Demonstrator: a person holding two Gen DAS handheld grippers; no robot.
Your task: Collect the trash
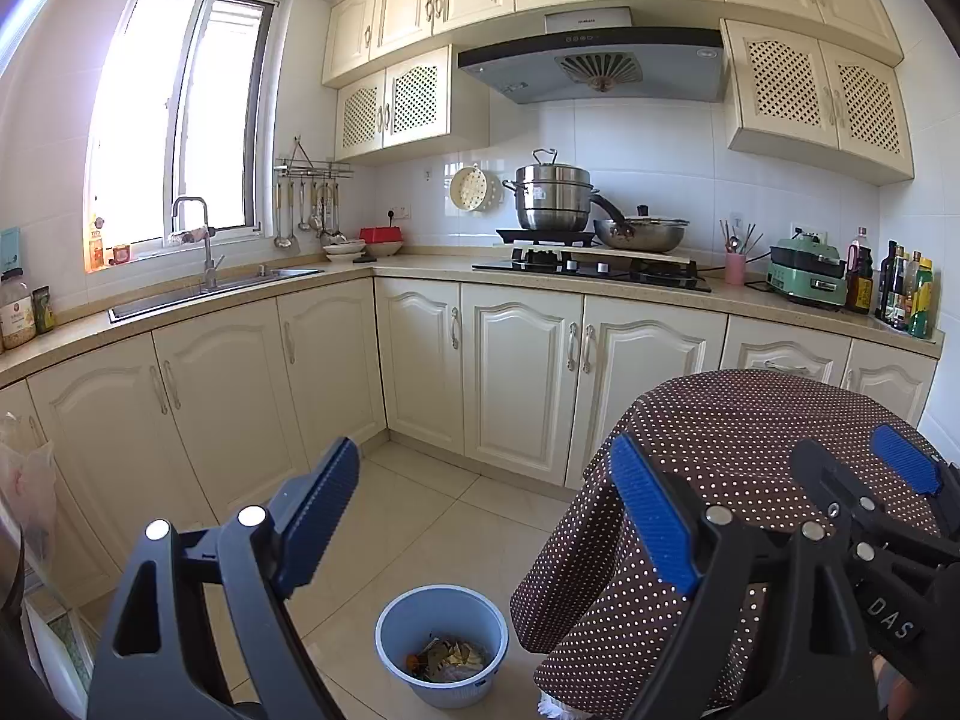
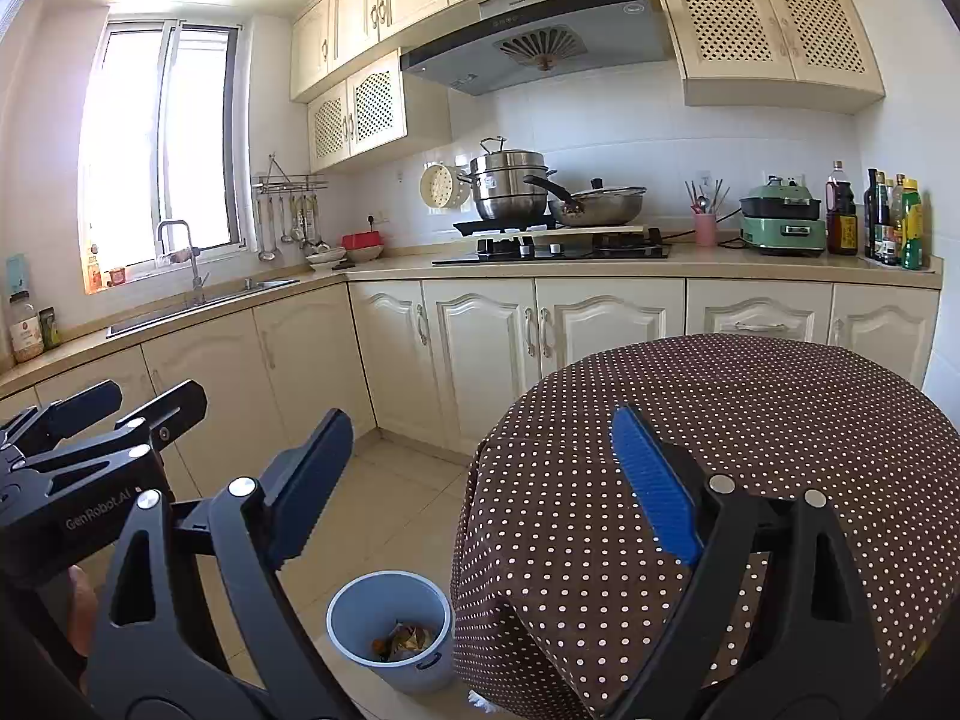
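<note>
While I hold both tools out in front of me, my left hand-held gripper (image 1: 483,510) stands spread wide in the lower part of the left wrist view, its blue pads (image 1: 651,510) well apart with nothing between them. My right hand-held gripper (image 2: 486,486) is spread just as wide in the lower part of the right wrist view, and it too is empty. In the left wrist view the right one also shows at the lower right edge; in the right wrist view the left one shows at the lower left, with part of my hand (image 2: 81,612) beneath it.

Between the fingers, low in the frame, a light blue bin (image 1: 441,648) stands on the tiled floor (image 1: 414,516). Trash (image 1: 447,657) lies at its bottom: crumpled scraps, some of them orange and tan. The bin sits just beside a round tabletop (image 2: 750,420) draped in a brown cloth with white dots, which fills the lower right of both views; the cloth hangs down close to the bin's rim.

Farther off, cream cabinets (image 1: 516,378) run across the middle of the frame under a pale counter. A sink (image 1: 210,288) with a tall tap sits at the left below a bright window (image 1: 180,120). At centre a steel pot (image 1: 552,198) and a wok (image 1: 642,234) stand on the stove, under a range hood (image 1: 594,63). Bottles (image 1: 906,294) crowd the counter's right end.
</note>
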